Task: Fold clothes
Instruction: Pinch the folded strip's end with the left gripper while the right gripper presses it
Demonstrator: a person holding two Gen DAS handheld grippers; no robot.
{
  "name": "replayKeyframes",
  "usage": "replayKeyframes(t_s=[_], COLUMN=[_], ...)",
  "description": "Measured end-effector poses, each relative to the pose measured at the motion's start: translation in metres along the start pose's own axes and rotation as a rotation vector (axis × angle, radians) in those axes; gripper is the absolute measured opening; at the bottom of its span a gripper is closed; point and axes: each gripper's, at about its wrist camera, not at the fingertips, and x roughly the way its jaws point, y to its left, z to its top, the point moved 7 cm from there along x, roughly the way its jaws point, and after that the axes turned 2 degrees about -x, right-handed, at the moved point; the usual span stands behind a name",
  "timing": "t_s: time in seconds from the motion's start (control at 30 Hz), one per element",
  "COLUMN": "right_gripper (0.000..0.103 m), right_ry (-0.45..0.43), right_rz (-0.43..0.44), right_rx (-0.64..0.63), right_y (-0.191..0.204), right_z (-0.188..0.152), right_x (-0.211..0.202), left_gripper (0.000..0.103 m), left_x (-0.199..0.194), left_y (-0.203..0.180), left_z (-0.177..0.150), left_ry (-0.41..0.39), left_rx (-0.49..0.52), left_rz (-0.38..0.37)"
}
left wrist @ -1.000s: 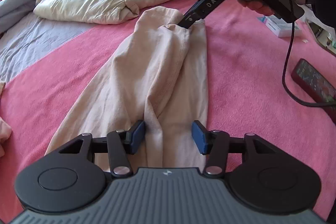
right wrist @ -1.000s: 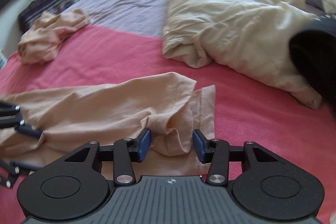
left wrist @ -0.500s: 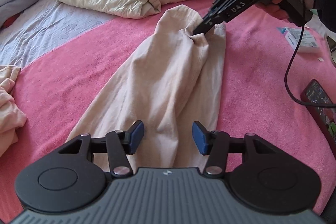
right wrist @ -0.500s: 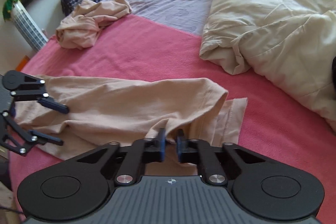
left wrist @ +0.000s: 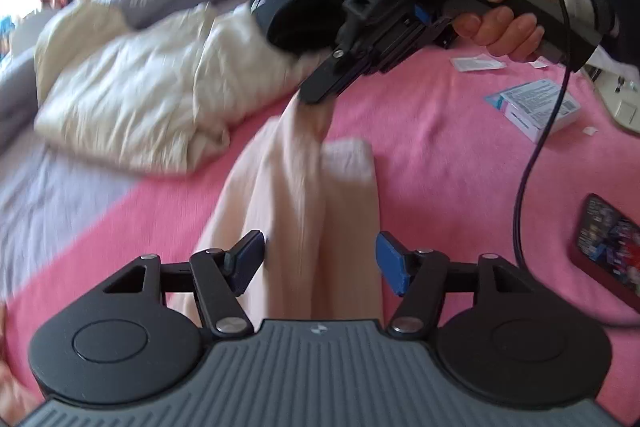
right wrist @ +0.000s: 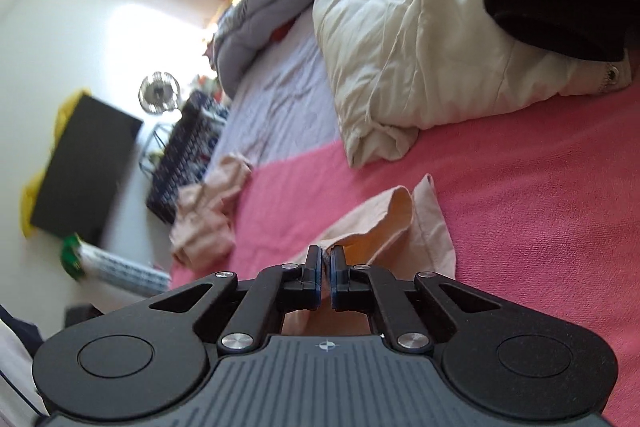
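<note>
Straddling the near end of the beige garment (left wrist: 320, 267) on the pink blanket (left wrist: 460, 155), my left gripper (left wrist: 320, 263) is opening, pads clear. The garment runs lengthwise away to my right gripper (left wrist: 320, 95), pinched shut on its raised far end.

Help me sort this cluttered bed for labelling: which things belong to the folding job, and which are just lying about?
Part of the job:
- beige garment
- right hand-held gripper, shut on its end
- left hand-held gripper, jaws opening, garment between them

Lying about:
- cream duvet
- phone
- small box
- crumpled beige cloth
</note>
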Motion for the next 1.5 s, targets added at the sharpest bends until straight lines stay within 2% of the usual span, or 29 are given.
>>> replayKeyframes(t_s=[0.1, 0.17, 0.2, 0.27, 0.3, 0.4, 0.43, 0.47, 0.5, 0.63, 0.7, 0.73, 0.87, 0.9, 0.97, 1.0, 1.03, 1.07, 1.13, 1.2, 1.33, 1.4, 1.5], right_gripper=[0.006, 0.006, 0.006, 0.007, 0.010, 0.013, 0.020, 0.023, 0.029, 0.052, 0.052, 0.052, 0.052, 0.048, 0.007, 0.005, 0.005, 0.005, 0.005, 0.005, 0.005, 0.005, 0.005], right_ry=[-0.042, -0.029, -0.015, 0.022, 0.037, 0.053, 0.056, 0.057, 0.058, 0.081, 0.153, 0.176, 0.226, 0.256, 0.334, 0.353, 0.349, 0.339, 0.314, 0.293, 0.268, 0.265, 0.262], right_rz=[0.031, -0.008, -0.034, -0.177, -0.269, -0.545, -0.622, -0.688, -0.732, -0.794, -0.774, -0.745, -0.651, -0.636, -0.625, -0.627, -0.635, -0.644, -0.661, -0.679, -0.712, -0.738, -0.783], right_rx=[0.066, 0.045, 0.028, -0.086, -0.169, -0.551, -0.693, -0.858, -1.030, -1.699, -1.939, -1.993, -2.087, -2.099, -2.087, -2.058, -2.016, -1.966, -1.881, -1.805, -1.684, -1.650, -1.645], right_y=[-0.005, -0.008, -0.009, -0.005, -0.002, 0.020, 0.030, 0.039, 0.048, 0.054, 0.045, 0.043, 0.040, 0.038, 0.032, 0.032, 0.034, 0.038, 0.046, 0.055, 0.068, 0.068, 0.065], right_z=[0.008, 0.009, 0.008, 0.003, 0.000, -0.020, -0.027, -0.037, -0.048, -0.093, -0.111, -0.115, -0.123, -0.125, -0.124, -0.121, -0.115, -0.107, -0.093, -0.078, -0.052, -0.043, -0.039], right_x=[-0.008, -0.008, -0.008, -0.003, -0.002, 0.001, 0.003, 0.006, 0.010, 0.041, 0.060, 0.069, 0.095, 0.101, 0.112, 0.114, 0.114, 0.113, 0.108, 0.101, 0.088, 0.083, 0.078], left_gripper=[0.061, 0.037, 0.033, 0.016, 0.013, 0.002, 0.002, 0.002, 0.002, 0.001, 0.001, 0.001, 0.002, 0.002, 0.005, 0.007, 0.019, 0.044, 0.061, 0.066, 0.064, 0.053, 0.018], left_x=[0.023, 0.037, 0.043, 0.050, 0.051, 0.045, 0.042, 0.038, 0.034, 0.023, 0.021, 0.019, 0.009, 0.006, -0.001, -0.005, -0.008, -0.012, -0.019, -0.020, -0.011, -0.003, 0.003], left_y=[-0.012, -0.018, -0.019, -0.021, -0.021, -0.015, -0.010, -0.004, 0.003, 0.023, 0.030, 0.031, 0.032, 0.030, 0.024, 0.019, 0.015, 0.011, 0.003, -0.006, -0.018, -0.018, -0.015], left_z=[0.009, 0.010, 0.010, 0.009, 0.009, 0.013, 0.017, 0.020, 0.023, 0.031, 0.032, 0.030, 0.016, 0.010, -0.002, -0.008, -0.014, -0.019, -0.025, -0.029, -0.037, -0.039, -0.038], left_ry=[-0.012, 0.003, 0.013, 0.025, 0.025, 0.010, 0.004, -0.002, -0.011, -0.051, -0.052, -0.048, -0.015, 0.004, 0.039, 0.052, 0.064, 0.072, 0.060, 0.049, 0.061, 0.081, 0.103], left_rx=[0.065, 0.097, 0.102, 0.097, 0.094, 0.015, -0.045, -0.109, -0.170, -0.319, -0.345, -0.336, -0.264, -0.238, -0.177, -0.136, -0.095, -0.056, 0.018, 0.095, 0.217, 0.252, 0.203], left_rz=[0.068, 0.091, 0.093, 0.088, 0.084, 0.034, -0.006, -0.045, -0.086, -0.187, -0.204, -0.202, -0.157, -0.147, -0.118, -0.095, -0.073, -0.049, 0.001, 0.041, 0.149, 0.196, 0.180])
